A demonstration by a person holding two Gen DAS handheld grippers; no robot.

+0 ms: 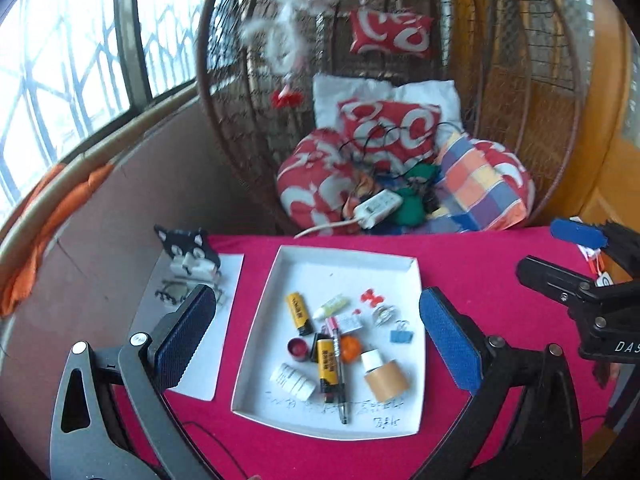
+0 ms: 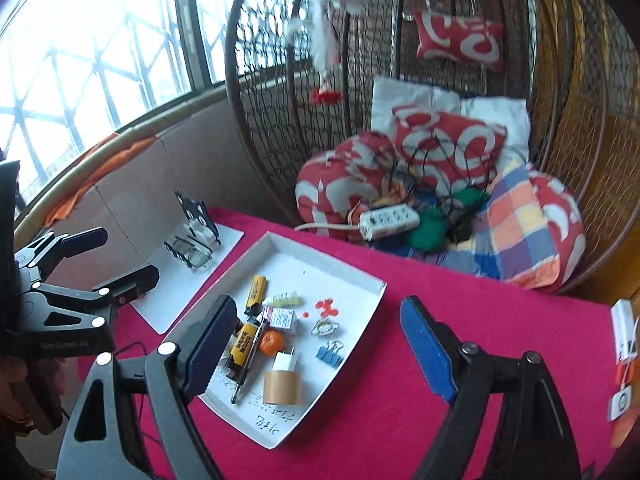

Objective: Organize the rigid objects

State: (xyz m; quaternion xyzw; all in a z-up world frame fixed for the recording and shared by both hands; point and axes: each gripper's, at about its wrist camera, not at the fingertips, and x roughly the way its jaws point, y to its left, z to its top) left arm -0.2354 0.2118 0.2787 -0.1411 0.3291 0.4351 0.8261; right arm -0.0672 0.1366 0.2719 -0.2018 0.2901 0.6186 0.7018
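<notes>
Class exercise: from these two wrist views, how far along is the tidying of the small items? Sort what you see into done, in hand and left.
Done: the lighters, pen, blue binder clip and charger plug lie loose in the white tray.
In hand: nothing; left gripper and right gripper hang open and empty.
Left: perhaps the glasses on white paper beside the tray.

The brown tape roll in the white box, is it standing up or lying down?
Lying down. The brown tape roll rests on its curved side in the white box, beside the white charger plug.
</notes>
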